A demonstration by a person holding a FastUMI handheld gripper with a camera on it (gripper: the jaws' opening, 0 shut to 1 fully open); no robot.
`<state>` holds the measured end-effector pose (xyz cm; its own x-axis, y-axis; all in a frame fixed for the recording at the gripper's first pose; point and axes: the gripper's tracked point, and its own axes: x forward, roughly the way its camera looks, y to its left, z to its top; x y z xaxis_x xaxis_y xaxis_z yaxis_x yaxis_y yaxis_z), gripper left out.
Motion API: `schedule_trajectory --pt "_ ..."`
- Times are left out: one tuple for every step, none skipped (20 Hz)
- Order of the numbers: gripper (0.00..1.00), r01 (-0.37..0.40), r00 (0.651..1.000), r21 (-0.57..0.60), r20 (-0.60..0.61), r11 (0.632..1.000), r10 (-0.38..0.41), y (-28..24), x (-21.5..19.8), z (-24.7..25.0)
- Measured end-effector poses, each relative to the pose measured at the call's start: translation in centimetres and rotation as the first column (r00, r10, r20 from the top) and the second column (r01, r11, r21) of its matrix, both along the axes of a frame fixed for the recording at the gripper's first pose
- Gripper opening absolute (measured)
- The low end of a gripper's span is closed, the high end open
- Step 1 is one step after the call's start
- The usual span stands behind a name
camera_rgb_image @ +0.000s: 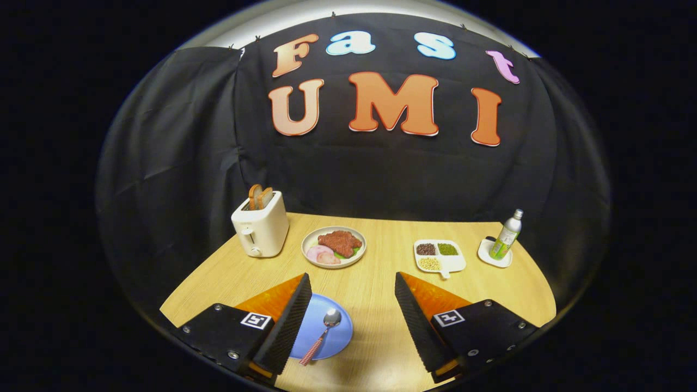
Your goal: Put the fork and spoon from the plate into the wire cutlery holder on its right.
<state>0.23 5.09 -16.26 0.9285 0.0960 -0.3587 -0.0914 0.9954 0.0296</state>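
Gripper [353, 313] held above table [375, 305], fingers spread wide, nothing between them. Spoon [322, 333] lies on blue plate [337, 337], just inside left finger, bowl pointing away, patterned handle toward camera. Likely light, rigid, slick at bowl; handle mid-length looks best hold, pinched across narrow sides. Fork and wire holder unseen. Beyond fingers: dish of meat [334, 246], divided tray of beans [439, 256], toaster [261, 227] holding bread, bottle [506, 235] on small saucer.
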Motion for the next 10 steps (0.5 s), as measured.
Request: schedule_trajectory --pt "0.92 -0.005 1.000 -0.001 -0.024 1.000 0.005 0.6 0.0 -1.2" --pt "0.89 -0.008 0.999 -0.001 -0.053 1.000 0.008 1.2 0.0 -2.6" --pt "0.89 -0.011 0.997 -0.003 -0.081 1.000 0.011 1.7 -0.1 -3.9" --pt "0.87 -0.011 0.994 -0.004 -0.108 1.000 0.011 2.1 -0.1 -5.2" --pt "0.87 -0.011 0.990 -0.007 -0.139 1.000 0.009 2.5 -0.2 -6.6" --pt "0.84 -0.010 0.986 -0.007 -0.167 1.000 0.009 3.0 -0.4 -7.9" --pt "0.83 -0.008 0.981 -0.009 -0.193 1.000 0.006 3.3 -0.6 -9.2" --pt "0.81 -0.008 0.977 -0.012 -0.214 1.000 0.006 3.6 -0.8 -10.3" --pt "0.80 -0.006 0.971 -0.022 -0.237 1.000 0.001 3.9 -0.9 -11.5" --pt "0.78 -0.005 0.966 -0.029 -0.260 1.000 -0.003 4.0 -1.2 -12.6"
